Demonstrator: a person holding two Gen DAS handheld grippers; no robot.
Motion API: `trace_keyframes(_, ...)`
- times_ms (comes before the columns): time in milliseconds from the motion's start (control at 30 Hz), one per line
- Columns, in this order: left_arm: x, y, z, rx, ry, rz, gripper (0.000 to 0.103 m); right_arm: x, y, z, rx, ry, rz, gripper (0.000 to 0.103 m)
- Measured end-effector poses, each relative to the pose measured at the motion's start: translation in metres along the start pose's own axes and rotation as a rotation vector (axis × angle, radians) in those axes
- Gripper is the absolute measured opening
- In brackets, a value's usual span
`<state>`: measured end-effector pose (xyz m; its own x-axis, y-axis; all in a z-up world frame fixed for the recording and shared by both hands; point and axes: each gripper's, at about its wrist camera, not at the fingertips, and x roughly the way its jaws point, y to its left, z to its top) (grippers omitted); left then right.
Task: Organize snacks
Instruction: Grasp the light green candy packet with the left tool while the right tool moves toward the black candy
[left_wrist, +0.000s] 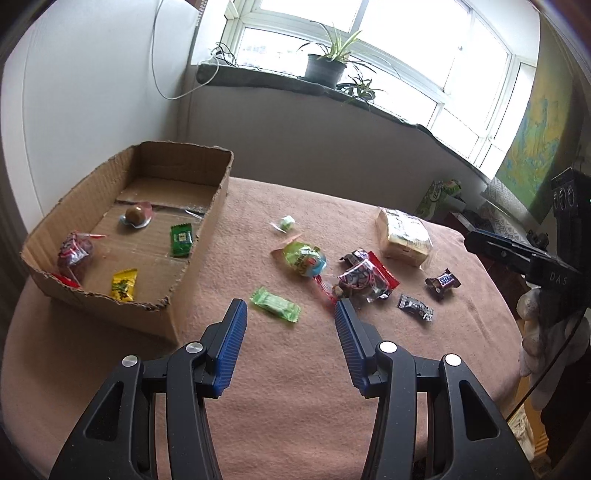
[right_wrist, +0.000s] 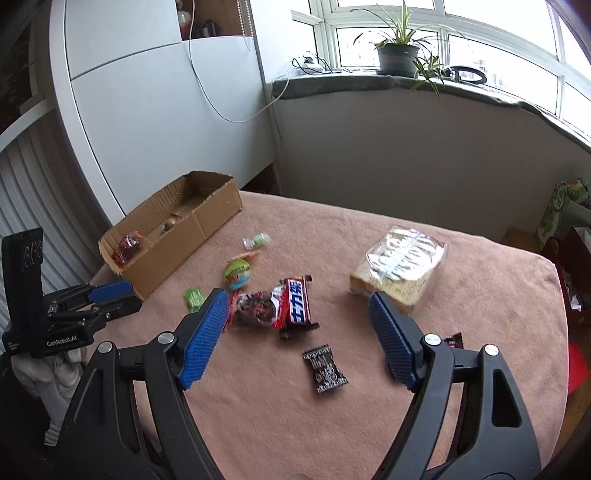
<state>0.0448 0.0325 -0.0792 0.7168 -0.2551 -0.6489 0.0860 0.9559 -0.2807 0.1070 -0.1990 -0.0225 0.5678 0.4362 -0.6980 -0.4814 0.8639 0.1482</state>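
Cardboard box (left_wrist: 207, 221) sits far left on the tabletop (left_wrist: 295, 369), five snacks inside. Loose pile to its right: green candy (left_wrist: 275, 304) nearest my left hand-held gripper (left_wrist: 291, 314), then the round green pack (left_wrist: 304, 258), Snickers bar (right_wrist: 299, 304), small dark candy (right_wrist: 325, 369), bread pack (right_wrist: 399, 266) far right. Both hand-held grippers open and empty, right hand-held gripper (right_wrist: 295, 310) wider, above the pile.

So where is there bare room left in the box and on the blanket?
In the cardboard box, the far end behind the round chocolate is bare. On the pink blanket, the near strip under the left gripper is free, as is the far edge beyond the small green candy. The middle, around the Snickers bar, is crowded.
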Motion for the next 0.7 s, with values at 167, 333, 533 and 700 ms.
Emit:
trace_keyframes(167,0.018,-0.007,-0.008,-0.005,0.054,-0.010,0.048,0.011,-0.021,-0.029,0.039,0.059,-0.007,0.081)
trace_keyframes(333,0.037,-0.008,-0.010,-0.004,0.096,0.012,0.048,0.020,-0.024,-0.042,0.026,0.083,-0.006,0.081)
trace_keyframes(533,0.060,0.003,-0.006,-0.033,0.147,0.033,0.048,0.029,-0.028,-0.045,0.019,0.098,-0.007,0.080)
trace_keyframes(700,0.074,-0.001,-0.003,-0.028,0.158,0.045,0.048,0.034,-0.033,-0.048,0.030,0.112,0.003,0.078)
